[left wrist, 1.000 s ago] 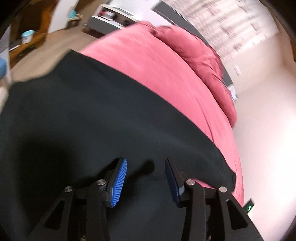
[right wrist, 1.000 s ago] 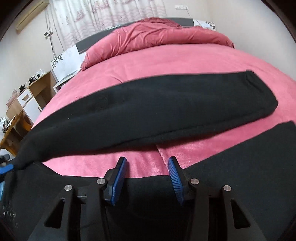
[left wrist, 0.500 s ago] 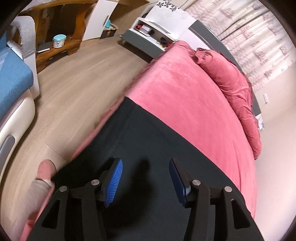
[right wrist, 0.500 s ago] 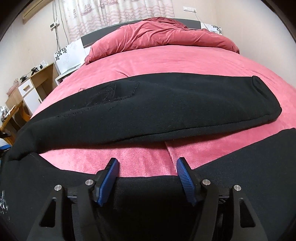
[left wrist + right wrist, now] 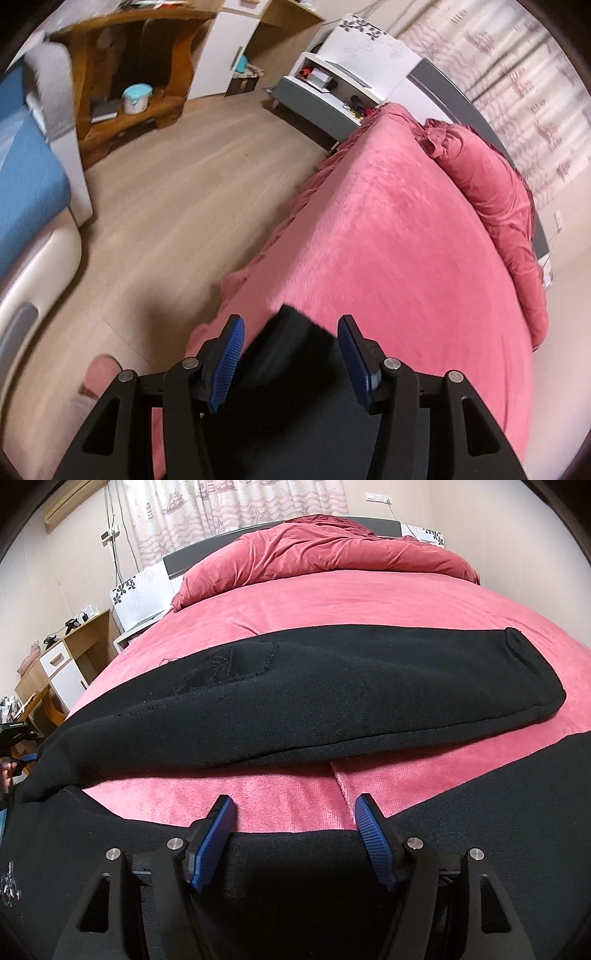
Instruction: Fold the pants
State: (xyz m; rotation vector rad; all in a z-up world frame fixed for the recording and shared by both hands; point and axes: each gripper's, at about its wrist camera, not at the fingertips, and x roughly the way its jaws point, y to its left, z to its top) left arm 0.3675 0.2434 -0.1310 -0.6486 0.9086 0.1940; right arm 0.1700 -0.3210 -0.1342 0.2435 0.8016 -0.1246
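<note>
Black pants (image 5: 332, 694) lie on a pink bed (image 5: 369, 609). One leg stretches across the bed from left to right, its cuff at the far right. The other leg runs along the near edge under my right gripper (image 5: 295, 834), which is open over the fabric's edge. In the left wrist view my left gripper (image 5: 290, 356) is open, with a corner of the black pants (image 5: 295, 339) between its fingers near the bed's left edge. No finger presses on the cloth.
A red duvet (image 5: 325, 550) is bunched at the headboard. The wooden floor (image 5: 166, 206) lies left of the bed, with a wooden shelf (image 5: 125, 74), a grey nightstand (image 5: 325, 96) and a blue and white sofa (image 5: 29, 206).
My left gripper has moved left along the pants to their corner at the bed's edge and opened a little wider. My right gripper has opened wider and dropped closer to the fabric edge.
</note>
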